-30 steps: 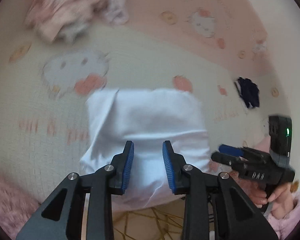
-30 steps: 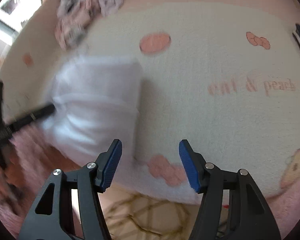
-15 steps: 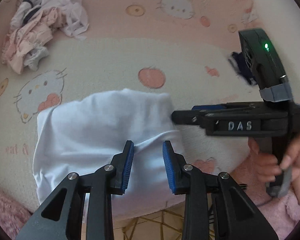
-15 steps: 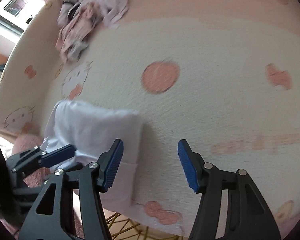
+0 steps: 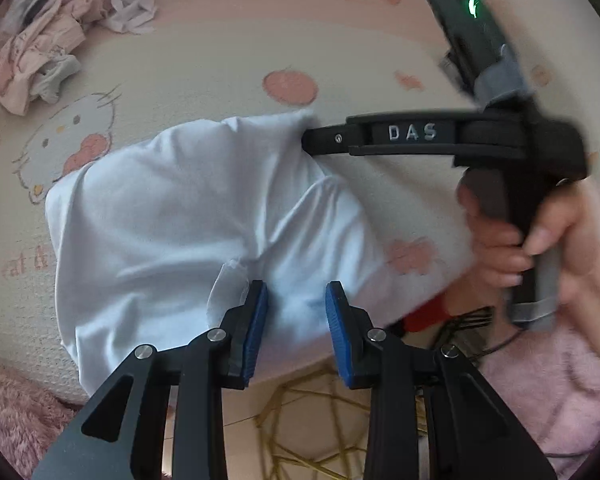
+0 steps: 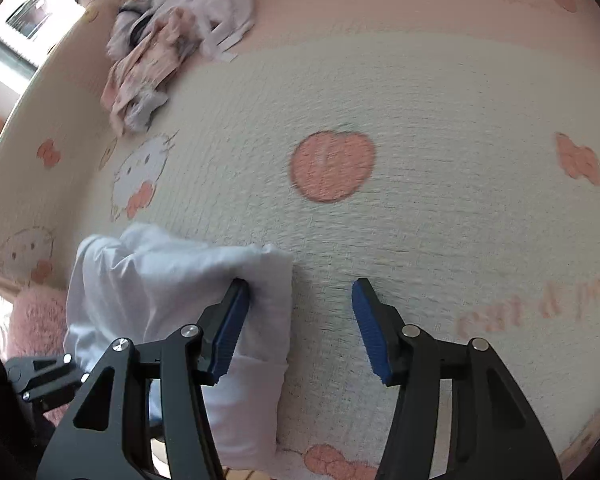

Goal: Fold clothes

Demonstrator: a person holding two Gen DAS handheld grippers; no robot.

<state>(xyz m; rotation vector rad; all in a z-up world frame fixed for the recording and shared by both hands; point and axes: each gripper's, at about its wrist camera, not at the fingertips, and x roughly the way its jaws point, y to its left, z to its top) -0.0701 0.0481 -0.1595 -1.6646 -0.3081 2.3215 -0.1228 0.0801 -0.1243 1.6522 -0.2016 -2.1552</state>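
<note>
A white garment (image 5: 188, 216) lies folded on the cartoon-print blanket (image 5: 204, 68), close to its near edge. My left gripper (image 5: 296, 320) hovers over the garment's near edge. Its blue pads stand apart with cloth showing between them but not pinched. My right gripper (image 6: 300, 320) is at the garment's (image 6: 172, 280) right-hand edge. Its left finger rests over the fold, its right finger is over bare blanket, and the jaws are closing. In the left wrist view the right gripper (image 5: 312, 140) reaches in from the right, held by a hand (image 5: 520, 232).
A heap of loose pink and white clothes (image 5: 60, 40) (image 6: 172, 40) lies at the far left of the blanket. Tiled floor (image 5: 300, 420) shows below the near edge. Pink fluffy fabric (image 5: 560, 400) is at the right, and a window (image 6: 20, 20) at far left.
The right gripper came in from the right to the garment's edge and its jaws narrowed. The left gripper drifted sideways along the near edge. The garment stayed where it was.
</note>
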